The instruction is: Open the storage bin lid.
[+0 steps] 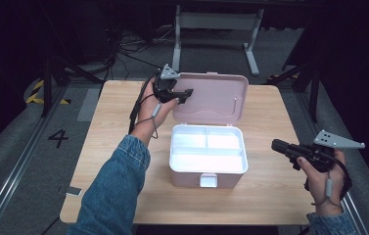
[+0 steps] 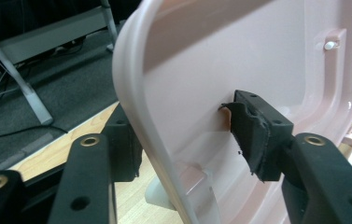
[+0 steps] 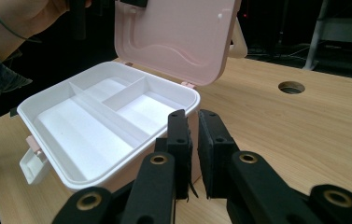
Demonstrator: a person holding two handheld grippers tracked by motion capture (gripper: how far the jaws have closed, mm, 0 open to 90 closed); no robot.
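Note:
A pink box stands open in the middle of the table, its white inner tray split into three bare compartments. Its lid stands upright at the back. My left gripper is at the lid's left edge, open, with one jaw on each side of the rim. In the left gripper view the lid runs between the jaws of that gripper; one pad lies by its inner face. My right gripper hovers right of the box, and its jaws stand a narrow gap apart with nothing between them.
The wooden table has bare room on both sides of the box. A white latch hangs at the box's front. A round hole is cut in the tabletop. A grey desk frame and cables stand on the floor behind.

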